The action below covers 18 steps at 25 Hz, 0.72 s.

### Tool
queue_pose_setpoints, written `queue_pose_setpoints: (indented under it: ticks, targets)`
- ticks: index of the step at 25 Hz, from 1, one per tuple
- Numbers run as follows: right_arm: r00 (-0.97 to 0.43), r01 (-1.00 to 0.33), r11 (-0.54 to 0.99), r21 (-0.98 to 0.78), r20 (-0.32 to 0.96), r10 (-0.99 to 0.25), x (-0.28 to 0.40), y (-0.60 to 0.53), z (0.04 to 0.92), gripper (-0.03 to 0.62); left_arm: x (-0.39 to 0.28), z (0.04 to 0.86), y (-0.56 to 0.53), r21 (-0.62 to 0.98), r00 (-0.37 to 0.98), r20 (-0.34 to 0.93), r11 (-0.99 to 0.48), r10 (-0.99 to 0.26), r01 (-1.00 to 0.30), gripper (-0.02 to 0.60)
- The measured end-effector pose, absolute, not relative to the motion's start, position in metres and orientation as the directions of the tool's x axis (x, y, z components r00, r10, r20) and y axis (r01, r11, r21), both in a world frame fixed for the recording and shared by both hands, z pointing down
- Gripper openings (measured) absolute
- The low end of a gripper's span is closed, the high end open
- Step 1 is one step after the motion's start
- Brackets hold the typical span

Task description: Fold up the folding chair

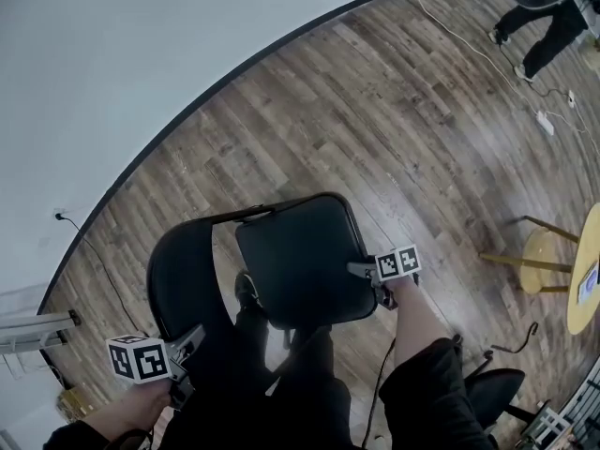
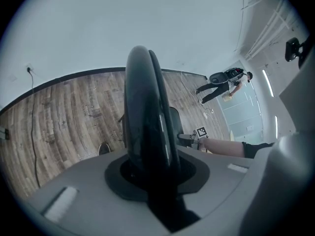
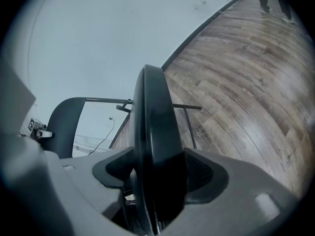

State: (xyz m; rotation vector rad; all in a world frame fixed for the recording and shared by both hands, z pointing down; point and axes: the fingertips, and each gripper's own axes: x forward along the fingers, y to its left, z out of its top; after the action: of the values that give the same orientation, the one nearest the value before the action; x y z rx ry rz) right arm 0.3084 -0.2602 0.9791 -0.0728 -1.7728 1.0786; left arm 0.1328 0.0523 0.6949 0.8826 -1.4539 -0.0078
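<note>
Closest in, the left gripper (image 1: 186, 359) sits at the near end of the folding chair (image 1: 281, 232). Its fingers are clamped on the rounded top edge of the backrest (image 1: 178, 279), pretty narrow since that edge is thin. The right gripper (image 1: 380, 284) is over on the chair's right side, fingers pinching the thick edge of the seat (image 1: 305, 270), so they're spread wider with the pad filling the gap.

The chair stands on the wooden floor (image 1: 394, 129) right in front of the person. From above the seat looks tipped rather than flat, so I'd say the fold is partway.

For doing this bit well, treat the backrest hand as the anchor and let the seat hand do the swinging, bringing the seat edge round toward the backrest in an arc, not a straight shove. Pinch hard on that padding, it looks slippery. Also there's what looks like a shoe (image 1: 246, 293) in the gap between backrest and seat, so mind it when the frame closes.
</note>
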Motion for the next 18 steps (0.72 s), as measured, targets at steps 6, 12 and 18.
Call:
queue_pose_setpoints:
  ticks: [6,12,18]
  targets:
    - [-0.471,-0.405,0.621,-0.671,0.735,0.487,0.303,-0.244,0.96,0.298,0.131,0.687,0.056,0.524,0.174,0.842,0.694,-0.511,-0.493,0.084]
    - [-0.456,-0.408,0.652,-0.64,0.761,0.462,0.294,-0.227,0.942,0.289,0.13,0.678,0.061,0.522,0.178,0.844,0.695,-0.507,-0.494,0.086]
    - [-0.434,-0.406,0.684,-0.606,0.786,0.44,0.287,-0.207,0.926,0.281,0.125,0.674,0.07,0.501,0.167,0.856,0.705,-0.49,-0.502,0.078]
